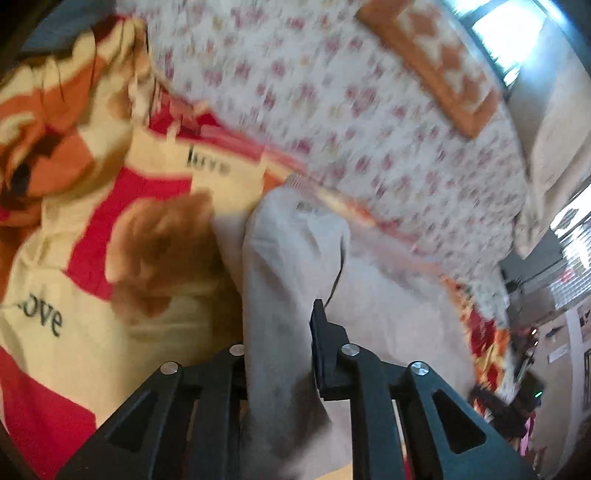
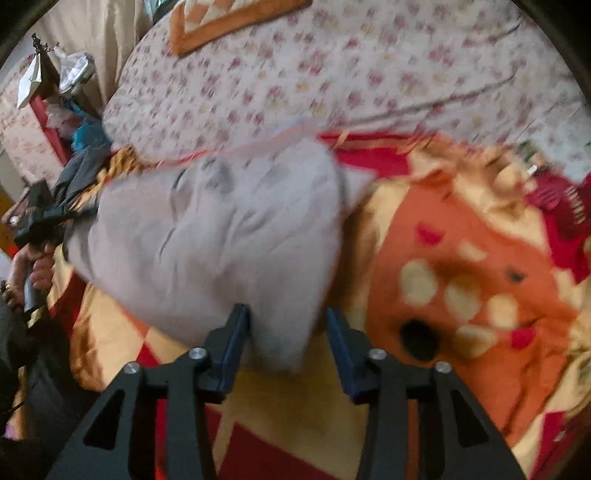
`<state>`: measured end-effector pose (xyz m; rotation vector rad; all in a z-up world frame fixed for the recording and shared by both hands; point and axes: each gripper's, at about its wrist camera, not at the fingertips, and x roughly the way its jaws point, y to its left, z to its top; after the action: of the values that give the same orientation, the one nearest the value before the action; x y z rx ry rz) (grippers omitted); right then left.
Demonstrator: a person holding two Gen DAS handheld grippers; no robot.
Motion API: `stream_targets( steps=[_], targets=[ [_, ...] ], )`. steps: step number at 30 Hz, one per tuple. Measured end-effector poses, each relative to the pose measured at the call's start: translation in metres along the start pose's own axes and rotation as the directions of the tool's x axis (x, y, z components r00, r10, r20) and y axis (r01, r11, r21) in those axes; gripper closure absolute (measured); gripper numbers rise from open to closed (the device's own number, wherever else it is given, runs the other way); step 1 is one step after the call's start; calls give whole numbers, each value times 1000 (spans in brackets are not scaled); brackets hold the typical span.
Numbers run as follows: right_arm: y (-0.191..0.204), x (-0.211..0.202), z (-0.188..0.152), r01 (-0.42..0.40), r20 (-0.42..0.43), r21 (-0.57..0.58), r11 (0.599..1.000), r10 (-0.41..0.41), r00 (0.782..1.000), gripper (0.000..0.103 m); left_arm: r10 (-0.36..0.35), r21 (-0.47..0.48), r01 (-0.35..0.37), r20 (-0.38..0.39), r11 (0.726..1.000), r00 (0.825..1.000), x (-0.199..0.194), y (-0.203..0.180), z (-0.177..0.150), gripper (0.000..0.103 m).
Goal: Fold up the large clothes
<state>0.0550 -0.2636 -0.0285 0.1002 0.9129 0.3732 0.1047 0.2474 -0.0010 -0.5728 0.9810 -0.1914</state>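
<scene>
A large pale grey garment (image 2: 221, 236) lies bunched on a red, orange and cream blanket (image 2: 461, 236) on a bed. My left gripper (image 1: 280, 325) is shut on a fold of the grey garment (image 1: 291, 266), which fills the gap between its fingers. It also shows at the left of the right wrist view (image 2: 40, 221), held by a hand at the garment's far end. My right gripper (image 2: 288, 314) is open, its fingers on either side of the garment's near edge. Both views are motion-blurred.
The blanket (image 1: 147, 229) carries "love" lettering. Behind it is a floral bedsheet (image 2: 332, 74) with an orange-bordered pillow (image 2: 221, 22). A dark red garment (image 2: 565, 218) lies at the right. Cluttered furniture (image 2: 48, 96) stands beside the bed at the left.
</scene>
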Motion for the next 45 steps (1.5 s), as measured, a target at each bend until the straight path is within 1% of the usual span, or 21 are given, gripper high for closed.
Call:
stream_targets(
  steps=[2, 3, 4, 6, 8, 10, 11, 14, 15, 17, 21, 24, 27, 31, 34, 36, 38, 40, 43, 44, 45],
  targets=[
    [-3, -15, 9, 68, 89, 29, 997, -70, 994, 56, 41, -18, -41, -16, 999, 999, 12, 6, -3, 84],
    [-6, -23, 13, 88, 129, 46, 995, -93, 987, 55, 40, -40, -41, -17, 998, 999, 17, 11, -5, 81],
    [-5, -30, 13, 104, 168, 57, 993, -112, 979, 55, 34, -66, -35, -18, 997, 999, 19, 17, -8, 75],
    [1, -38, 18, 125, 236, 42, 991, -132, 963, 55, 11, -120, -15, -31, 993, 999, 22, 26, -9, 72],
    [14, -37, 22, 159, 256, -6, 987, -153, 954, 55, 11, -59, -12, -14, 998, 1000, 14, 17, -10, 92],
    [28, -26, 23, 173, 223, -65, 983, -155, 962, 55, 38, 16, -39, 45, 999, 998, -1, -4, -12, 95],
    [34, -17, 22, 180, 188, -97, 979, -160, 969, 55, 27, 25, -29, 77, 999, 997, -9, -16, -11, 96],
    [47, 9, 17, 189, 58, -161, 969, -182, 982, 55, -32, 39, 26, 151, 999, 988, -28, -58, -5, 96],
    [49, 22, 13, 185, -4, -180, 966, -189, 982, 55, -55, 49, 47, 166, 998, 985, -31, -77, -3, 96],
    [53, 33, 7, 194, -47, -200, 960, -207, 977, 55, -97, 80, 83, 185, 993, 978, -29, -120, -1, 96],
    [49, 28, 4, 174, -54, -172, 970, -186, 981, 50, -135, 129, 116, 146, 985, 980, 4, -196, -6, 96],
    [40, 20, 4, 143, -55, -110, 984, -150, 987, 50, -114, 181, 99, 74, 979, 991, 49, -248, -27, 96],
    [34, 8, 3, 151, -27, -92, 984, -154, 988, 50, -96, 214, 94, -1, 972, 995, 89, -278, -48, 98],
    [16, -11, 1, 164, 8, -43, 985, -164, 986, 50, -41, 257, 51, -45, 965, 998, 127, -295, -77, 99],
    [-2, -21, -1, 172, 20, -4, 985, -172, 985, 50, -40, 270, 57, -68, 961, 997, 145, -295, -86, 99],
    [-12, -27, -1, 170, 27, 22, 985, -171, 985, 50, -59, 266, 78, -76, 961, 995, 150, -294, -90, 97],
    [-20, -30, -2, 180, 30, 36, 983, -181, 983, 50, -86, 245, 99, -66, 964, 994, 148, -290, -93, 87],
    [-28, -33, -2, 198, 33, 53, 979, -200, 979, 50, -130, 219, 143, -72, 965, 989, 142, -287, -95, 77],
    [-35, -37, -1, 213, 49, 78, 974, -217, 975, 50, -181, 206, 196, -85, 959, 980, 119, -293, -105, 76],
    [-35, -40, 0, 212, 57, 84, 974, -218, 974, 50, -203, 214, 218, -89, 952, 975, 108, -293, -108, 76],
    [-35, -41, -1, 210, 64, 88, 974, -216, 974, 50, -243, 235, 260, -98, 937, 965, 91, -294, -114, 76]
  ],
)
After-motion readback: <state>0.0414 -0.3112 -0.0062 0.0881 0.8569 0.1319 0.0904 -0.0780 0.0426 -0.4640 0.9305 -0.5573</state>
